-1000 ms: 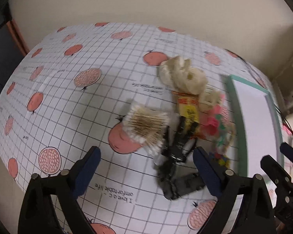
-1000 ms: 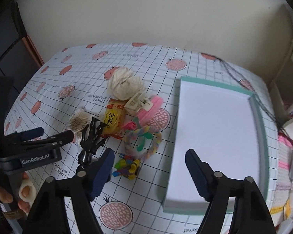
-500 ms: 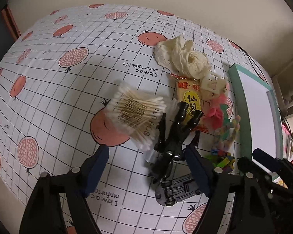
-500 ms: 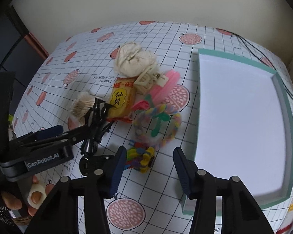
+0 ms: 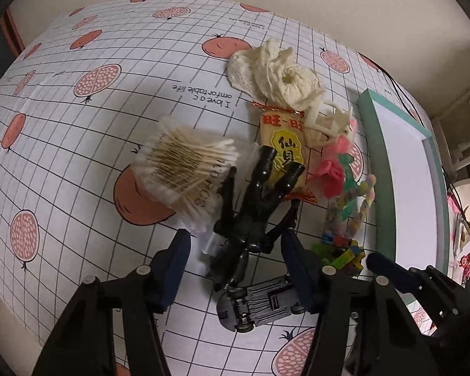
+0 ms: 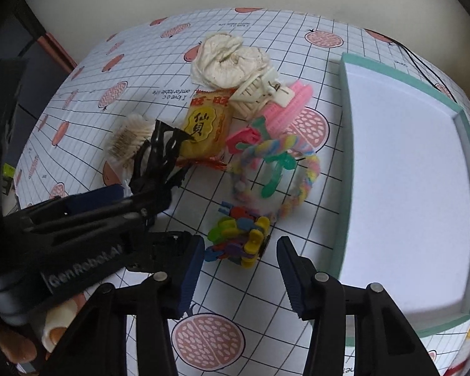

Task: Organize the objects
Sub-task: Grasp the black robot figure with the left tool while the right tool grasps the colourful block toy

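A pile of small objects lies on the pomegranate-print cloth. My left gripper points down over a black toy figure. Its jaws are closing, with the figure's lower body between them and gaps showing on both sides. A grey toy car lies upside down just below the fingertips. My right gripper stands open around a colourful block toy, its pads not pressing on it. The left gripper shows at the left of the right wrist view. The teal tray is to the right.
Around the figure lie a pack of cotton swabs, a yellow snack packet, a cream cloth, a white hair claw, a pink comb and a pastel rope ring. A wall stands behind the table.
Both grippers have come down closer to the pile and their jaws have narrowed. The left one now straddles the black figure, the right one the colourful block toy.
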The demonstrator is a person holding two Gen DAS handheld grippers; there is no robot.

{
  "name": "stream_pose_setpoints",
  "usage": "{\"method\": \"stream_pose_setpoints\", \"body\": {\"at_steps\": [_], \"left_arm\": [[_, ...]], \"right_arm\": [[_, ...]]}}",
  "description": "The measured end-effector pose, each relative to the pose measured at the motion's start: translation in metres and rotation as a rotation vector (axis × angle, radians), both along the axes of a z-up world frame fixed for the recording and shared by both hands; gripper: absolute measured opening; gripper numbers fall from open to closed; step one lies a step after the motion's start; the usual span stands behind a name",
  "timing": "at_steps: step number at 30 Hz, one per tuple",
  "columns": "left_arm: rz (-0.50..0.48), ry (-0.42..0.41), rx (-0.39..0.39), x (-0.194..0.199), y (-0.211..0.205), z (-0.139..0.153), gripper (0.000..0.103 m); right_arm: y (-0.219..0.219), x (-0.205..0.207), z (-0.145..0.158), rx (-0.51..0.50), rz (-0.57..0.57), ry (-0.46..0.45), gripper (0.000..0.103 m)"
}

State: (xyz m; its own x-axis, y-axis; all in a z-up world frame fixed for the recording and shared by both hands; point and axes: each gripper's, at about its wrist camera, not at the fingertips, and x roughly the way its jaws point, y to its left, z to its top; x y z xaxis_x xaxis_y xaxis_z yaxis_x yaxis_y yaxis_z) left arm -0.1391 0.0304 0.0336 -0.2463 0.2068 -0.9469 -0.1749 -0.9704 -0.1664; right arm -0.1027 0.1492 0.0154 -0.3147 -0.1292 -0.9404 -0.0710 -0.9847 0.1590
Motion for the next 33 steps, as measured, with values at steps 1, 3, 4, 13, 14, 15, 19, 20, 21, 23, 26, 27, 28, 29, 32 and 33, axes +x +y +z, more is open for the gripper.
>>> {"method": "stream_pose_setpoints", "body": {"at_steps": [1,3,4,13,14,15,19,20,21,23,26,27,28,29,32,33], "left_arm": [[-0.002,-0.003,-0.002,0.0,0.001,-0.001,0.06],[-0.005,-0.01,-0.002,-0.001,0.004,-0.005,0.059],[-0.004,-0.011,-0.005,-0.001,0.005,-0.006,0.059],[0.003,-0.035,0.009,-0.003,0.005,-0.017,0.043],[0.002,-0.036,0.009,-0.003,0.005,-0.018,0.042],[0.002,-0.036,0.01,-0.002,0.005,-0.018,0.042],[-0.002,-0.026,0.015,-0.001,0.004,-0.016,0.039],[-0.003,-0.022,0.017,-0.001,0.003,-0.015,0.039],[-0.004,-0.016,0.02,0.0,0.003,-0.013,0.039],[-0.005,-0.001,0.017,0.002,0.003,-0.01,0.039],[-0.004,0.025,0.012,0.005,0.003,-0.004,0.039],[-0.004,0.031,0.018,0.006,0.002,-0.001,0.039],[-0.003,0.038,0.025,0.007,0.001,0.002,0.039],[0.003,0.052,0.031,0.009,-0.001,0.006,0.039],[0.013,0.084,0.053,0.014,-0.006,0.016,0.039],[0.015,0.095,0.062,0.014,-0.005,0.019,0.039]], "right_arm": [[-0.001,-0.001,-0.001,-0.002,-0.001,-0.003,0.051],[-0.002,-0.002,-0.004,-0.01,-0.002,-0.007,0.051],[-0.003,-0.003,-0.005,-0.008,-0.004,-0.009,0.051],[-0.001,-0.005,-0.013,0.003,-0.013,-0.042,0.046],[-0.001,-0.005,-0.013,0.006,-0.013,-0.041,0.046],[-0.001,-0.006,-0.013,0.003,-0.013,-0.041,0.045],[0.001,-0.004,-0.009,-0.009,-0.02,-0.032,0.044],[0.001,-0.004,-0.007,-0.012,-0.021,-0.027,0.044],[0.002,-0.003,-0.004,-0.018,-0.025,-0.019,0.044],[0.003,-0.001,0.001,-0.029,-0.03,-0.006,0.044],[0.004,0.003,0.012,-0.043,-0.029,0.032,0.044],[0.004,0.005,0.015,-0.044,-0.03,0.045,0.044],[0.006,0.006,0.019,-0.047,-0.034,0.057,0.044],[0.007,0.007,0.023,-0.054,-0.04,0.068,0.044],[0.016,0.011,0.033,-0.06,-0.066,0.108,0.044],[0.021,0.012,0.037,-0.047,-0.079,0.127,0.044]]}}
